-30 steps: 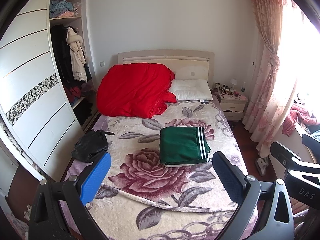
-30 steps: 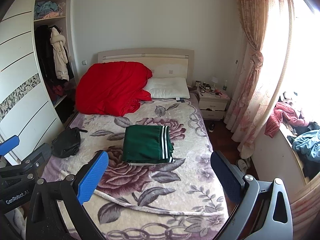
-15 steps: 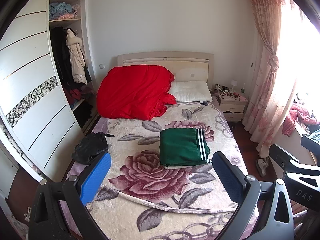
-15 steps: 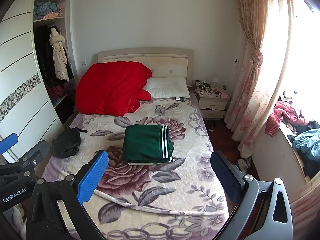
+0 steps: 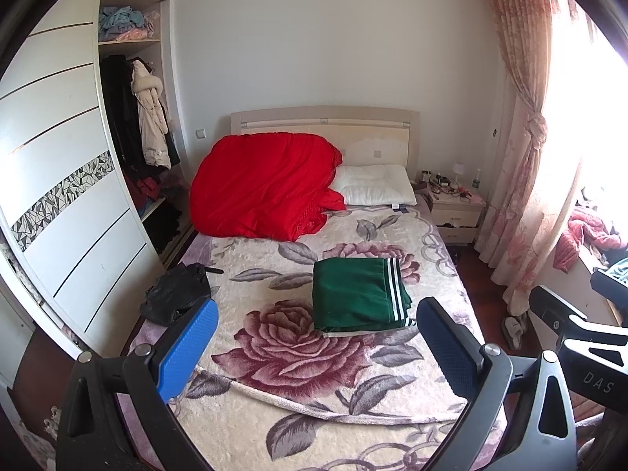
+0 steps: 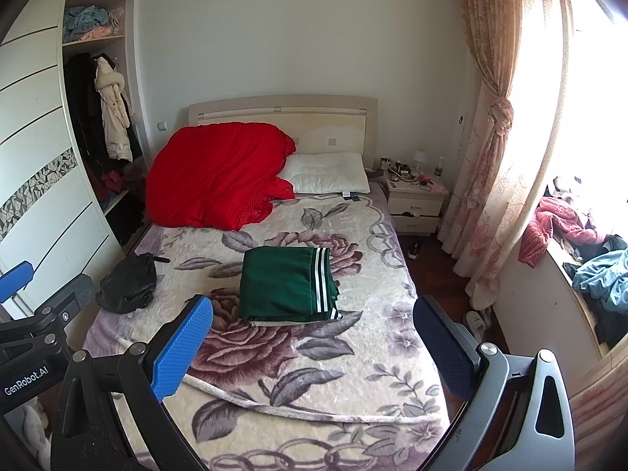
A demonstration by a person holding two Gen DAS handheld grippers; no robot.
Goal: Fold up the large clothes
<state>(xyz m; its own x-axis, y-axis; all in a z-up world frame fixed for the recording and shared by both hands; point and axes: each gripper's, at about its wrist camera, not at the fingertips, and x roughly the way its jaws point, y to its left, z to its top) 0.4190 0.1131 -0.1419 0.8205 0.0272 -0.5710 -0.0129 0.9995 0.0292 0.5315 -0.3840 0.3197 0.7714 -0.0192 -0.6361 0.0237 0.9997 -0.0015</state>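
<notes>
Seen only from the right wrist: more of the window ledge [image 6: 588, 274] with a blue-grey cloth [image 6: 604, 278] and a pink garment [image 6: 557, 219], plus the left gripper [image 6: 23, 298] at the left edge. Seen only from the left wrist: part of the right gripper [image 5: 581, 325] at the right edge.

Common to both: bed [image 5: 353, 392] with a flowered blanket, wardrobe [image 5: 70, 196] along its left side, floral curtain [image 5: 526, 157] on the right. Red quilt [image 5: 263, 188] heaped at the head-left corner, white pillow [image 5: 373, 190] just beside. Green folded garment [image 5: 355, 294] with white stripes, flat near the bed's middle, toward the right edge. Black bag [image 5: 176, 294] at the left edge. Nightstand [image 5: 457, 212] by the head-right corner.

Both claws released, jaws wide apart, empty, well apart from the garment.
</notes>
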